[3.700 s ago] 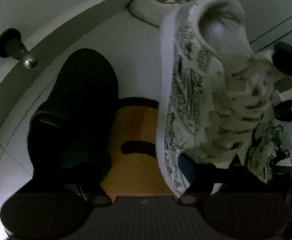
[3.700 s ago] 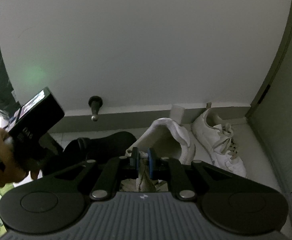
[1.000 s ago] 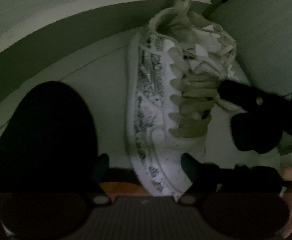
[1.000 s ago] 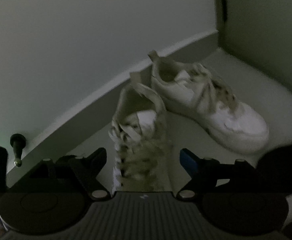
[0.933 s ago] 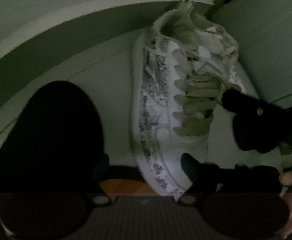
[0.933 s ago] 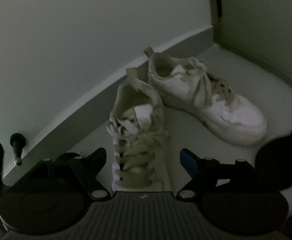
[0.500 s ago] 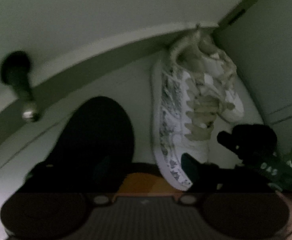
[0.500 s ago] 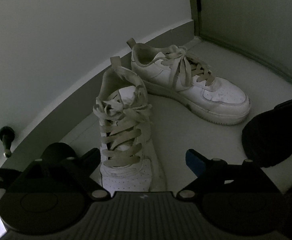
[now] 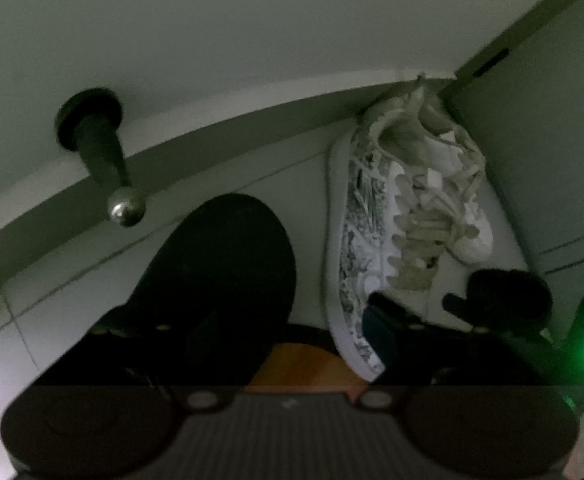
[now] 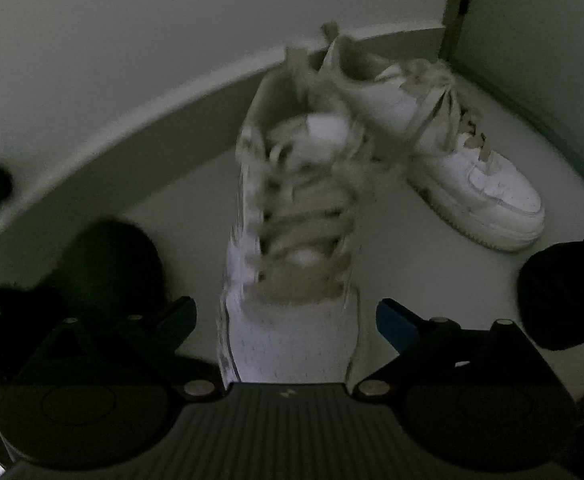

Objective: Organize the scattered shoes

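Floor (image 10: pixel 432 280): pale tiles meeting a grey skirting board in a dim corner.
Black shoe (image 9: pixel 212 288): lies on the floor, left of the patterned sneaker, its near part between the left claw's fingers; whether the pads press it is too dark to tell.
Patterned sneaker (image 10: pixel 292 240): white, beige laces, heel toward the wall, toe between the right claw's fingers.
Plain white sneaker (image 10: pixel 472 172): just right of the patterned one, heel in the corner, toe angled outward.
Right claw (image 10: pixel 286 322): jaws opening, spread wide on both sides of the toe, pads off it.
Left claw (image 9: pixel 288 332): jaws stand wide; grip unclear.
Door stopper (image 9: pixel 104 160): black, metal-tipped, juts from the skirting.
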A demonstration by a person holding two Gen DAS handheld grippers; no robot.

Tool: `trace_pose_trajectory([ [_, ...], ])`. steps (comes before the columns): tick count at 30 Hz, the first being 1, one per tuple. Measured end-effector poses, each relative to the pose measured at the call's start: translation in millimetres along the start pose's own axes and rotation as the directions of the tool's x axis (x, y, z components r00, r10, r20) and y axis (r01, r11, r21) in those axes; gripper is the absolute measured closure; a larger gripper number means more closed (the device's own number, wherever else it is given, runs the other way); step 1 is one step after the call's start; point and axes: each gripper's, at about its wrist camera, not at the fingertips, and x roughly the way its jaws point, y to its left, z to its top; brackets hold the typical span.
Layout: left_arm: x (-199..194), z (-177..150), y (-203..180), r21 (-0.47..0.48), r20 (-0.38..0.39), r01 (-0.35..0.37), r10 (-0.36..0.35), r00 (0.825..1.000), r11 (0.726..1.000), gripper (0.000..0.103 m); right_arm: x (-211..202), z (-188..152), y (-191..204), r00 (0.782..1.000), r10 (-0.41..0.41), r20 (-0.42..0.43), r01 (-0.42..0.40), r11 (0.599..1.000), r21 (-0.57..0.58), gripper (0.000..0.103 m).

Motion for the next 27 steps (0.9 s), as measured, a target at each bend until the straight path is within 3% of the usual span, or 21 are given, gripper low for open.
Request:
trace_pose_trajectory([
  [5,6,-1,-2,0.006,-0.003,0.005,-0.005,1.000,1.000,0.021,12,-15,-1,0.997,-0.026,-0.071,0.025,1.000,-0.018,0.011],
  [9,5,-2,-4,0.020,-0.003,0.003,-0.003,1.000,1.000,0.021,11,-19,-8,0.998,-0.026,-0.063,0.024,0.999,-0.039,0.012],
  [15,6,-3,-5,0.032,-0.001,-0.005,0.005,1.000,0.999,0.021,5,-25,-38,0.992,-0.109,-0.057,0.108,0.994,-0.015,0.017],
  [23,10,-5,-12,0.075,-0.005,-0.026,0.026,1.000,0.997,0.021,5,-24,-76,0.994,-0.091,-0.061,0.090,0.996,-0.016,0.017],
  [27,7,-5,-12,0.082,-0.005,-0.019,0.020,1.000,0.996,0.022,1,-25,-81,0.998,-0.061,-0.023,0.060,0.998,-0.016,0.016],
])
